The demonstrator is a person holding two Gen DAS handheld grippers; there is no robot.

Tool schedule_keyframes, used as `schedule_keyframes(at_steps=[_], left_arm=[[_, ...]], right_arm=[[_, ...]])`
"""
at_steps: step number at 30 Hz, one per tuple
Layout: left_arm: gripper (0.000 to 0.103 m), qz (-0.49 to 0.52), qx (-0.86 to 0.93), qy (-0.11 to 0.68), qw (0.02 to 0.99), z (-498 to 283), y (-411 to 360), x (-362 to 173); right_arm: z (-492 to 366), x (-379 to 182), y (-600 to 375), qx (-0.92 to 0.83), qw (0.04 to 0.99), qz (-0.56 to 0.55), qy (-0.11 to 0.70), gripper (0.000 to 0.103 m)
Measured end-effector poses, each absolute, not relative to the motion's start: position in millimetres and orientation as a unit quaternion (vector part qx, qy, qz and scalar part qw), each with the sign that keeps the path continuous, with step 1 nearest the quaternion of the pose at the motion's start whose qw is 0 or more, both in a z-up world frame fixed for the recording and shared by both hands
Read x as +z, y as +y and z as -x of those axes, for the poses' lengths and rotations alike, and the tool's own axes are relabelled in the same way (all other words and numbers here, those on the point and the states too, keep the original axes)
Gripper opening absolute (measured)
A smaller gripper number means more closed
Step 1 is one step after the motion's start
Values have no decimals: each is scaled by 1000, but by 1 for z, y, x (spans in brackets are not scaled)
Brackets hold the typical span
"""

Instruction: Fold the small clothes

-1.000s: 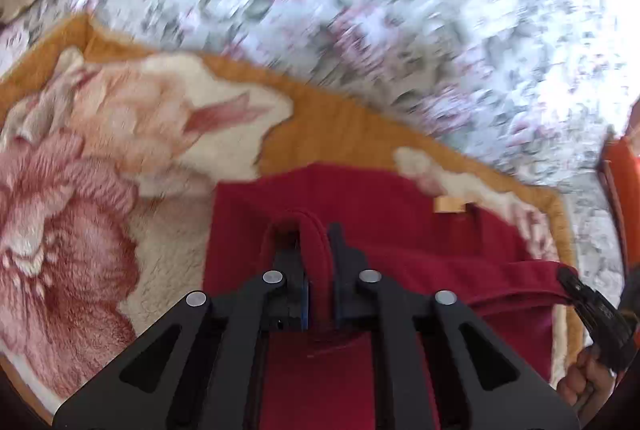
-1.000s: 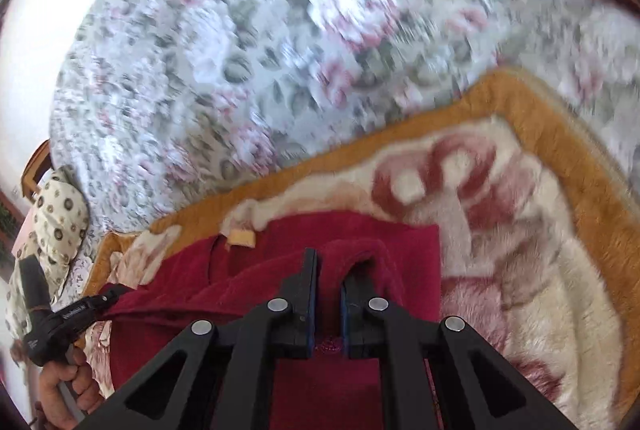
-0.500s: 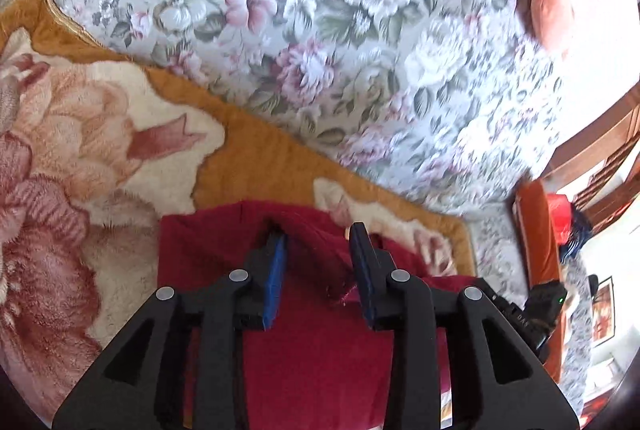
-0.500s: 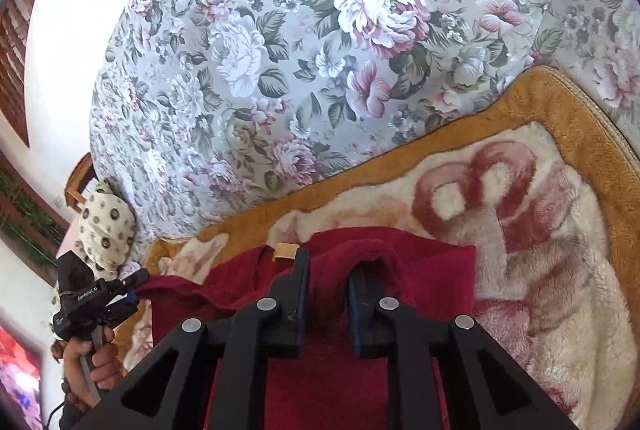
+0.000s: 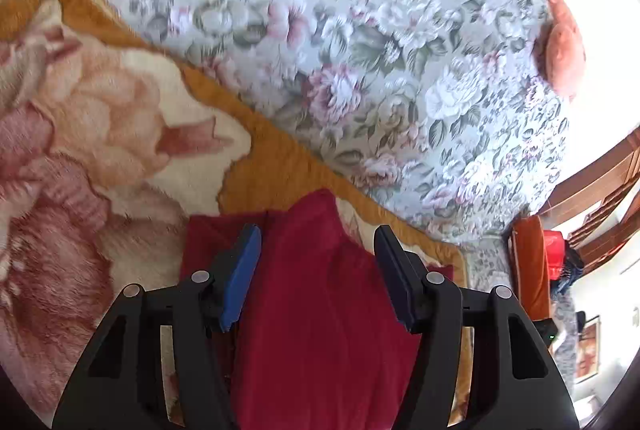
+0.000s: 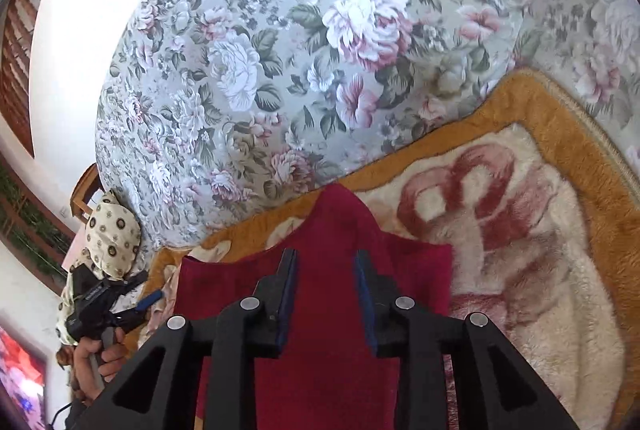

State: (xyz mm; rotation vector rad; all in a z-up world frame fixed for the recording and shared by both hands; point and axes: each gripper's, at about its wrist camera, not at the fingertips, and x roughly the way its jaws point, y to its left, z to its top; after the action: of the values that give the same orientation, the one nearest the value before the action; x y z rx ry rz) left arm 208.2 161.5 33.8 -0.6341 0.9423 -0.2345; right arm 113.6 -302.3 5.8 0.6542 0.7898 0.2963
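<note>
Spreading across the background is a grey floral bedspread, and lying over it is a plush cream blanket with pink flowers and an orange border. Resting on that blanket is the dark red, soft fleece garment, folded over on itself, with a raised ridge of cloth peaking between the fingers in both views. The left gripper is opening its jaws; the ridge is standing between the blue pads, but neither pad is pressing on it. The right gripper is opening too, its narrower gap straddling the cloth without pinching. The garment is looking light, limp and slightly grippy against the pile, so it is likely to sag and drag rather than slide. Pinching doubled edges or corners would probably be giving the surest hold.
</note>
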Motion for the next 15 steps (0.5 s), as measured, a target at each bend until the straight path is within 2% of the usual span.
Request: schedule_keyframes(at_steps=[3,7,11,15], left_arm=[[58,223,-132,434,863,-198,131,40],[58,109,-118,409,898,-208,81,44],[58,71,-83,435,894,-252,61,23],[58,27,6,473,880,-275,69,-13]], right_arm=[[-114,14,-288,142,876,-264,378,27],[-130,27,-239,144,900,-132,391,27],[-173,21,-225,147,885,-158,412,27],[-210,-12,-217,94,871,-119,466,27]])
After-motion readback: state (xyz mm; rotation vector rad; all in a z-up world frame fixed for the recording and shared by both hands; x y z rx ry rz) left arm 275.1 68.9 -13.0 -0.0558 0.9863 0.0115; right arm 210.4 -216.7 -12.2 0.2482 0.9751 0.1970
